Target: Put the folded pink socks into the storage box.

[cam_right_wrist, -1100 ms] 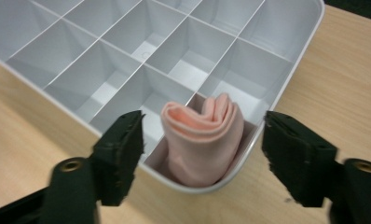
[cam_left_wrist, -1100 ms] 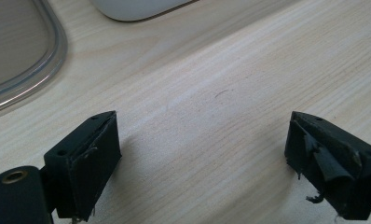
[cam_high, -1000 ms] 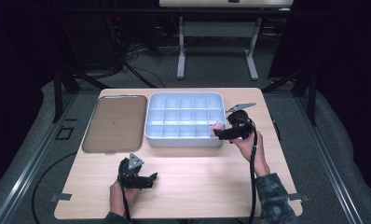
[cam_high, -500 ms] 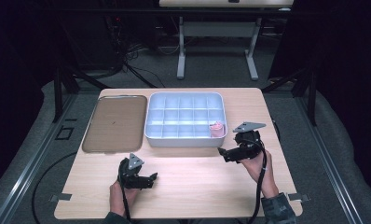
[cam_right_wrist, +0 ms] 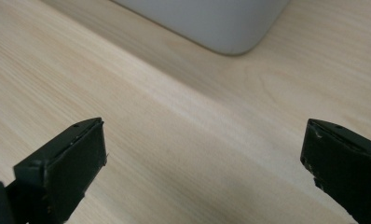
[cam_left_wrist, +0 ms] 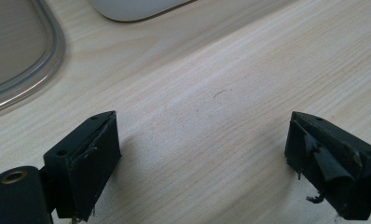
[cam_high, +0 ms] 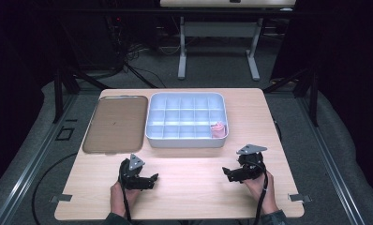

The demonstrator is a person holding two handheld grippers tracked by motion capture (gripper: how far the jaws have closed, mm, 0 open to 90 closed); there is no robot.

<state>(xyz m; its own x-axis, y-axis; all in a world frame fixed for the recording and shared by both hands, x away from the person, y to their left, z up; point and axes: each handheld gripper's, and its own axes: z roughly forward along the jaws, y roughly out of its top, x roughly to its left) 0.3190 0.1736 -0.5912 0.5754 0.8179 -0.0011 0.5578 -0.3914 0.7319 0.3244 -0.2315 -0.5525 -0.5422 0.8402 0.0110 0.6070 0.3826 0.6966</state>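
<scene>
Left gripper (cam_left_wrist: 202, 163) low over pale wood table (cam_left_wrist: 211, 93), jaws wide apart, nothing between. Right-hand pad torn, frayed. Clear-rimmed brown tray (cam_left_wrist: 20, 56) at upper left corner. White bin (cam_left_wrist: 132, 7) edge at top, apart from tray.

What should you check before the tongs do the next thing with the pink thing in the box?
1. Pink thing sits inside the near right compartment of the grey divided box: ok.
2. Right tongs open with nothing between the jaws: ok.
3. Left tongs open and empty: ok.
4. Both tongs are over bare table, apart from the box: ok.
5. Brown tray lies flat beside the box, nothing on it: ok.
6. Whether the pink thing stands upright or lies on its side: cannot tell, too small.
</scene>
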